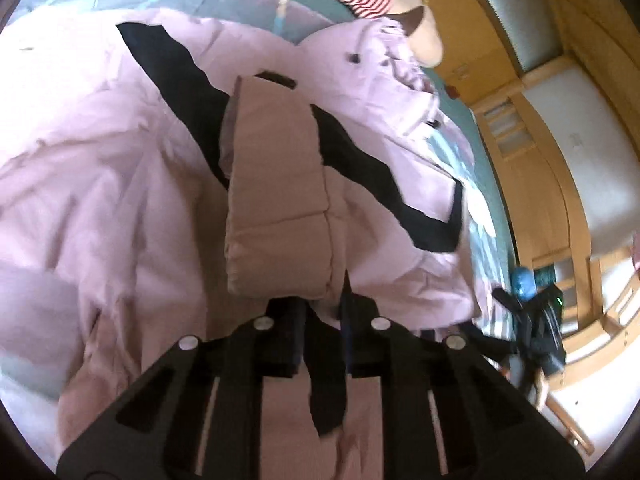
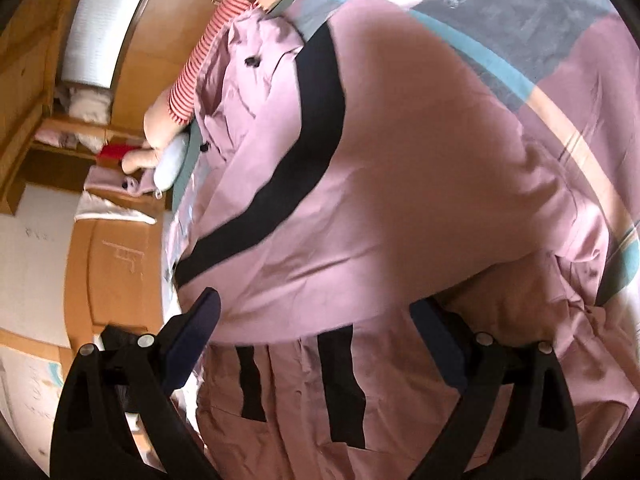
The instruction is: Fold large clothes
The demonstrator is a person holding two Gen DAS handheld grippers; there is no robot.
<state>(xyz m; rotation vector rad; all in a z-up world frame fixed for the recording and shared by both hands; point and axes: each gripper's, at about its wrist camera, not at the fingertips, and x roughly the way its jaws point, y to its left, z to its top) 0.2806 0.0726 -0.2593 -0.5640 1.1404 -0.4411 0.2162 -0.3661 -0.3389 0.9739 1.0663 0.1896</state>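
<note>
Clearly the padded pink coat with black bands [image 1: 120, 168] is soft, bulky and fairly light; its smooth shell looks slippery, so I judge it will slump and slide unless taken by a thick edge such as a cuff, hem or seam. It lies spread across the patterned bed cover [image 2: 540, 40], filling the centre of both views. At lower centre of the left view, the left hand-held gripper [image 1: 320, 320] is clenched on a quilted pink sleeve [image 1: 276, 200] that stands up from its jaws. At the bottom of the right view, the right hand-held gripper [image 2: 316, 320] hangs released, jaws wide over the fabric, grasping nothing.
</note>
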